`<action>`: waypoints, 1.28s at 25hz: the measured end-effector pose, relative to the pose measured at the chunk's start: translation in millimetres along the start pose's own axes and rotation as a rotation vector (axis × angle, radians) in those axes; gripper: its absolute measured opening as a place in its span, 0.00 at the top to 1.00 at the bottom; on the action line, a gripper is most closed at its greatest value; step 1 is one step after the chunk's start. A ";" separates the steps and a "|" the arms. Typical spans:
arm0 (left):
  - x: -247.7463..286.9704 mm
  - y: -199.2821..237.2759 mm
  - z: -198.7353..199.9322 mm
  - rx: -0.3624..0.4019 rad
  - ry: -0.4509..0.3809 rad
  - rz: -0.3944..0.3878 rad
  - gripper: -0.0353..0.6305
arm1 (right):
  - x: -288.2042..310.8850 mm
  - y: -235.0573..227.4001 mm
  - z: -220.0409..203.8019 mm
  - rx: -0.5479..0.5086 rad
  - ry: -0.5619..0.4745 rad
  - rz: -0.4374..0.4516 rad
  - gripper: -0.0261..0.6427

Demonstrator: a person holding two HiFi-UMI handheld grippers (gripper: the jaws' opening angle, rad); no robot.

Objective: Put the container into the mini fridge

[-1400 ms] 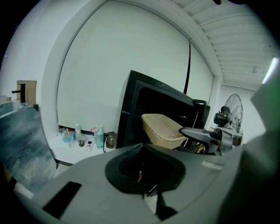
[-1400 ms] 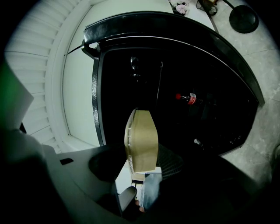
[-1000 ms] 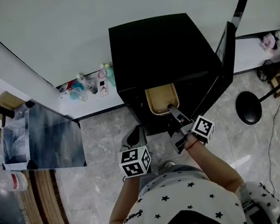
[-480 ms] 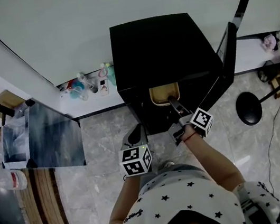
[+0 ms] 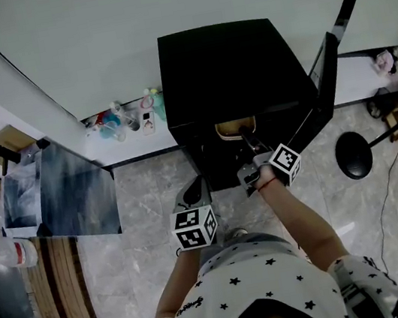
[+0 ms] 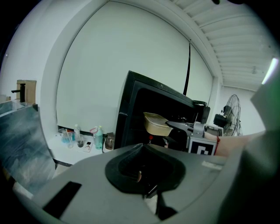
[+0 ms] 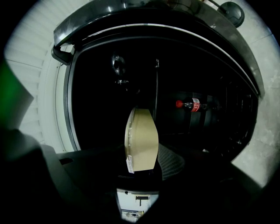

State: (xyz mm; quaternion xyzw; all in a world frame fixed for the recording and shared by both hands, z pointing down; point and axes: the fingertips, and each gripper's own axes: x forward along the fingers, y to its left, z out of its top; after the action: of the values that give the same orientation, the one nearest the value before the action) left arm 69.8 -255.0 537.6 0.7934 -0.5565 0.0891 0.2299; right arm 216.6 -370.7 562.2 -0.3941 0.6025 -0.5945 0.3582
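Now the right tool (image 5: pixel 245 135) grips the beige container (image 7: pixel 141 140) by its near edge, holding it partly inside the open mouth of the black mini fridge (image 5: pixel 221 67), door (image 5: pixel 321 87) swung out rightward, while the left tool (image 5: pixel 194 191), jaws together and empty, hangs just before the fridge.

Bottles and cups (image 5: pixel 127 119) stand along the low white bench's (image 5: pixel 130 148) back edge; a black round stand base (image 5: pixel 353 153) rests on the marbled floor (image 5: pixel 146 202)

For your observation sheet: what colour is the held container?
The container is beige, clearest in the right gripper view.
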 end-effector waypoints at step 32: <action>-14.1 -13.0 -12.1 0.022 0.028 -0.036 0.93 | 5.4 18.8 9.6 -0.206 0.017 0.042 0.51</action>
State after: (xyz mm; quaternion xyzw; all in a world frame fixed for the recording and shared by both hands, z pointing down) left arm 78.0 -234.0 539.3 0.8043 -0.5380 0.1022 0.2307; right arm 222.0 -380.1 543.3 -0.4110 0.6716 -0.5252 0.3228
